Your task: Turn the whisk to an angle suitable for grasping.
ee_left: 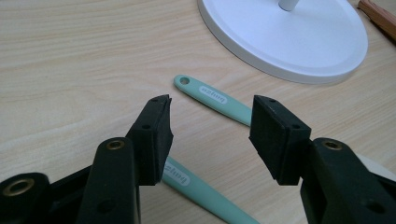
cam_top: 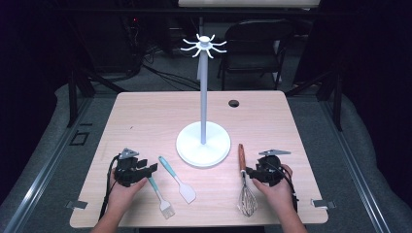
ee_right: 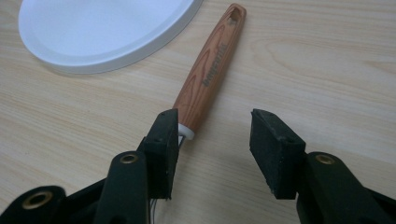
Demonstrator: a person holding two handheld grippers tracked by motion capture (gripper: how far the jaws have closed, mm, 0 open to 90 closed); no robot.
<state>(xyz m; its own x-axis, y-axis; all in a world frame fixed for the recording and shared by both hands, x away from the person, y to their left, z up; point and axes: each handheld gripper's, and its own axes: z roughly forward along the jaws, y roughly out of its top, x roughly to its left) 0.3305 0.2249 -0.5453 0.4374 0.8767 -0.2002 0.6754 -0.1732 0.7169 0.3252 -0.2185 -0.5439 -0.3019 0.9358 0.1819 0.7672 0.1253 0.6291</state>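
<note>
1. Two hand-held grippers sit low over a light wooden table point(cam_top: 145, 116), one near each near corner, each held by a person's hand coming in from the near edge.
2. Left gripper point(cam_top: 145, 171): its jaws stand apart with nothing between them. In the left gripper view they hover over two mint-green handles, and one handle runs under the left jaw.
3. Those handles belong to a spatula point(cam_top: 177, 179) and a basting brush point(cam_top: 161, 198), which lie side by side just right of the left gripper, heads toward the near edge.
4. Right gripper point(cam_top: 250, 173): jaws also spread wide and empty. In the right gripper view its left jaw sits over the collar where the wooden handle of a whisk point(ee_right: 208, 70) meets the wires; whether it touches is hard to tell.
5. The whisk lies just left of the right gripper, handle pointing far, wire head near.
6. A white hook stand point(cam_top: 203, 143) rises from the table's middle, its round base between the two sets of utensils.
</note>
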